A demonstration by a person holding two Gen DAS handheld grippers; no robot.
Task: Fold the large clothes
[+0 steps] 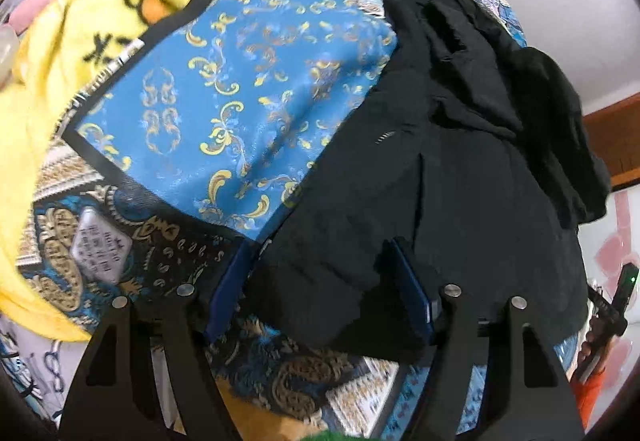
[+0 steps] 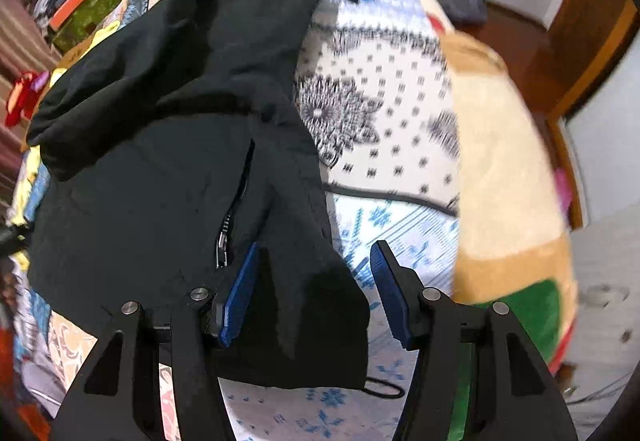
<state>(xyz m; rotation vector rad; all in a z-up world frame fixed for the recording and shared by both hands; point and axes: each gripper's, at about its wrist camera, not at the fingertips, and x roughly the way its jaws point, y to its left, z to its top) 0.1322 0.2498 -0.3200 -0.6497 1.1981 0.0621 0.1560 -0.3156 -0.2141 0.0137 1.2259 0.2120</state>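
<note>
Both grippers, left [image 1: 320,281] and right [image 2: 314,293], are hovering wide, gripping nothing, astride the black jacket's [image 2: 160,181] hem on the patterned bedspread [image 2: 380,101], likely needing to pinch its corners next.

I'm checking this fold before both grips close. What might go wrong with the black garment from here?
1. The left gripper straddles the black jacket hem above the patterned bedspread; closing could pinch both.
2. The right gripper holds only a loose corner between open jaws; it may slip.
3. The drawcord could snag.

Matt black cloth jacket [image 1: 460,181]
</note>
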